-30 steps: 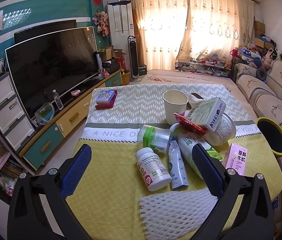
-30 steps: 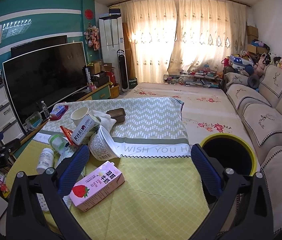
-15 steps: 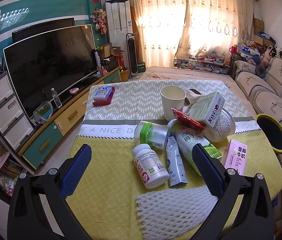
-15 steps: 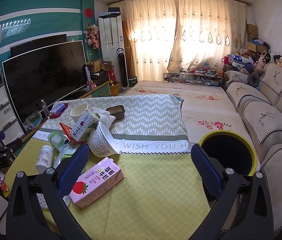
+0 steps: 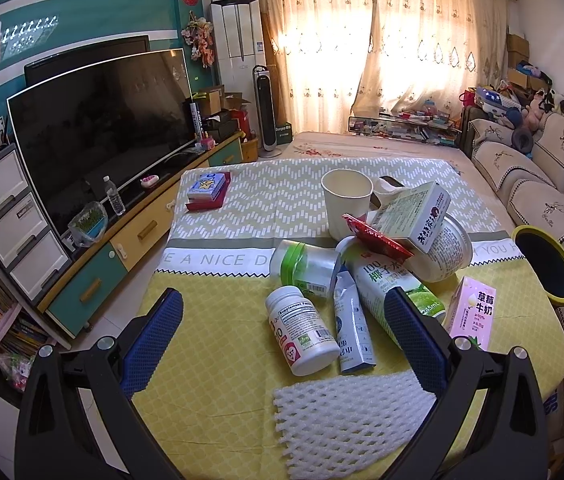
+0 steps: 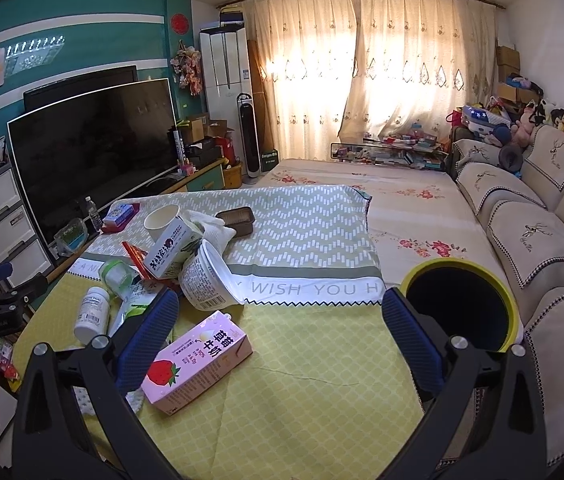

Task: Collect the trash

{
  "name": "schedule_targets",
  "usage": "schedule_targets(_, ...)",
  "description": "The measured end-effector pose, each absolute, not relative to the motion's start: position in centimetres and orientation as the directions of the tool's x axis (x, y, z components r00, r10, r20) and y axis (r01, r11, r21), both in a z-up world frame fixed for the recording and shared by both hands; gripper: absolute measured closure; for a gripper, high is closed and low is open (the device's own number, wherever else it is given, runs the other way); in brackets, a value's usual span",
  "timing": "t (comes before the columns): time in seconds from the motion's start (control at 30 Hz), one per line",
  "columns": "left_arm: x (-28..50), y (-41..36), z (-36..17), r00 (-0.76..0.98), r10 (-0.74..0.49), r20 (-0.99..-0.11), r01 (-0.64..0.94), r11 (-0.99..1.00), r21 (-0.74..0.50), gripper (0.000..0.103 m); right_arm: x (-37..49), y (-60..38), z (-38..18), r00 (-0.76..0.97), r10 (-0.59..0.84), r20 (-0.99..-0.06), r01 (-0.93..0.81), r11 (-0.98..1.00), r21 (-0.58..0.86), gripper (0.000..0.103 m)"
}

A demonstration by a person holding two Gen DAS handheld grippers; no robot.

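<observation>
A heap of trash lies on the cloth-covered table [image 5: 218,344]: a white pill bottle [image 5: 301,330], a small blue-white carton [image 5: 353,328], a green coconut drink carton [image 5: 396,284], a noodle cup [image 5: 448,250], a paper cup [image 5: 347,196], a white foam net [image 5: 346,420] and a pink strawberry milk carton [image 5: 473,314]. My left gripper [image 5: 282,336] is open above the pill bottle. My right gripper [image 6: 280,336] is open above the table, the pink milk carton [image 6: 198,364] by its left finger. A yellow-rimmed black bin [image 6: 460,306] stands at the table's right edge.
A TV [image 5: 98,120] on a low cabinet runs along the left. A sofa [image 6: 538,240] lines the right. A small brown tray [image 6: 236,220] and a red-blue box [image 5: 208,190] sit on the far half of the table.
Both grippers have crept slightly forward and lower over the table, so the trash sits a little nearer in view. Both stay open. No object has moved.
</observation>
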State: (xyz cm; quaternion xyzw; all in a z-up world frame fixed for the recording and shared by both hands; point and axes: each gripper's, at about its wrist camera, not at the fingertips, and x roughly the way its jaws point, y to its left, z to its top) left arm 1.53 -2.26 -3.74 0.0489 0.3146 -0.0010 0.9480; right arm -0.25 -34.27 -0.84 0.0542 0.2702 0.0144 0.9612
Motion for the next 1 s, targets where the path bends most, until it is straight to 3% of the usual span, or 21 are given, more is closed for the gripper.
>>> schedule_targets(1.0, 2.5, -2.1, -4.6, 0.784, 0.041, -0.62, 0.024, 0.995, 0.096, 0.004, 0.7, -34.0, -1.8, 0.836, 0.085, -0.542, -0.023, 0.992, 0.121, 0.006)
